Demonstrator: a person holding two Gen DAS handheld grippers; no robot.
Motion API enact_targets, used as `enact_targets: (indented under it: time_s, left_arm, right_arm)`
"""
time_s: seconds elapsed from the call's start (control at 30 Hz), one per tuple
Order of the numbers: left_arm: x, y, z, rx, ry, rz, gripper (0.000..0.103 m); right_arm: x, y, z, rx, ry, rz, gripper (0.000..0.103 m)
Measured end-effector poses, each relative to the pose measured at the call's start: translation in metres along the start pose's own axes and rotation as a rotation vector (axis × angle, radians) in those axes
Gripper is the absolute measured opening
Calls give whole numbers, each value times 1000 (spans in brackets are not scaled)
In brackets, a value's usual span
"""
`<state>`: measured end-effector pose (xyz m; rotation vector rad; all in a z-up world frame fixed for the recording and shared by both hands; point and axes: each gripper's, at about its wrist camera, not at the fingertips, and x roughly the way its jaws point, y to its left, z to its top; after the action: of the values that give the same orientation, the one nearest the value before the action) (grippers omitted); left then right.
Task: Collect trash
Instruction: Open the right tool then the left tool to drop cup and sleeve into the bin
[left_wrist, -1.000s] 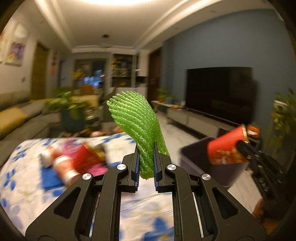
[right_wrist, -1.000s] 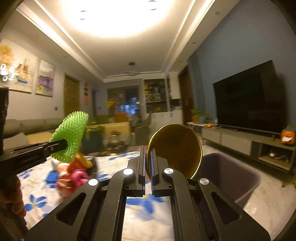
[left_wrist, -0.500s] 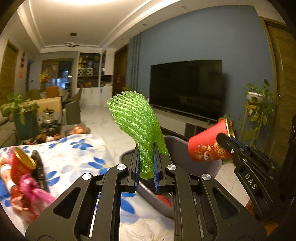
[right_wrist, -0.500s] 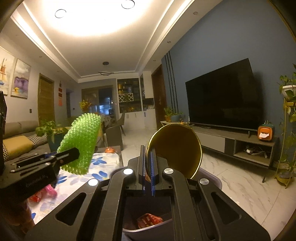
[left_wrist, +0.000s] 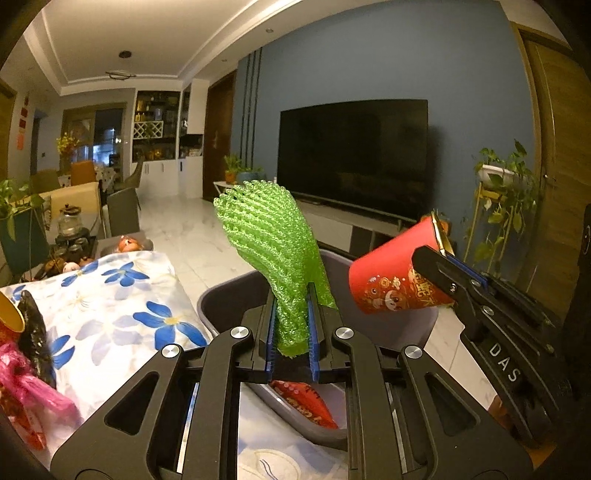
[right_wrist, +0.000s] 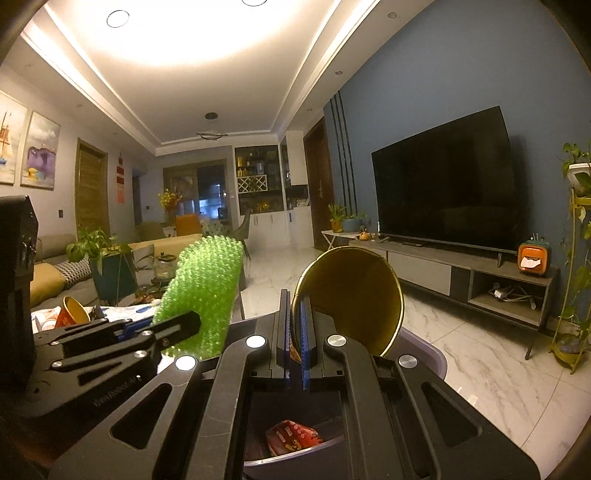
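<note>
Nearest the left wrist camera, the left gripper (left_wrist: 291, 328) has its jaws pressed onto the lower end of a green foam net sleeve (left_wrist: 271, 254), which stands up from the blue pads and fans out above them. Directly under it sits a grey bin (left_wrist: 229, 299), with a red snack wrapper (left_wrist: 306, 402) lying on its floor. Just to the right, the right gripper (left_wrist: 441, 258) pinches the rim of a red paper cup (left_wrist: 391, 284) (gold inside, printed figures on the outside), held tilted over the bin's far side. In the right wrist view that gripper's jaws sit nearly together on the cup's rim (right_wrist: 347, 295), and the same wrapper (right_wrist: 293, 435) shows below.

To the left of the bin, touching it, is the counter (left_wrist: 122, 295) under a blue-flowered cloth, with a pink plastic bag (left_wrist: 29, 387) and more litter at its near left edge. Beyond lie a marble floor (left_wrist: 192, 243), a television (left_wrist: 354, 155) on the blue wall and a trailing plant (left_wrist: 506, 199).
</note>
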<state>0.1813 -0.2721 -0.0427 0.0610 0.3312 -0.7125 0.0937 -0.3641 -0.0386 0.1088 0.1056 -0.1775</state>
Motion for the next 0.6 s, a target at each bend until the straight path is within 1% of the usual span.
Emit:
enact_targets:
  time_s: [0.2,0.43,0.53,0.6]
  left_arm:
    - [10,-1,-3,2,25,-9,14]
    - [15,1,-4,-11,29,-16,16]
    - [20,3,-5,-26,39,-19,22]
    - [21,5,-6,-34,40,-31,32]
  right_arm:
    - [5,-3,-1,0,14,7,5]
    - [12,-3,-2,-1,24,13,5]
    - [14,-5,-3,2,30,18,5]
    - [17,-7,-4,5,34,21,5]
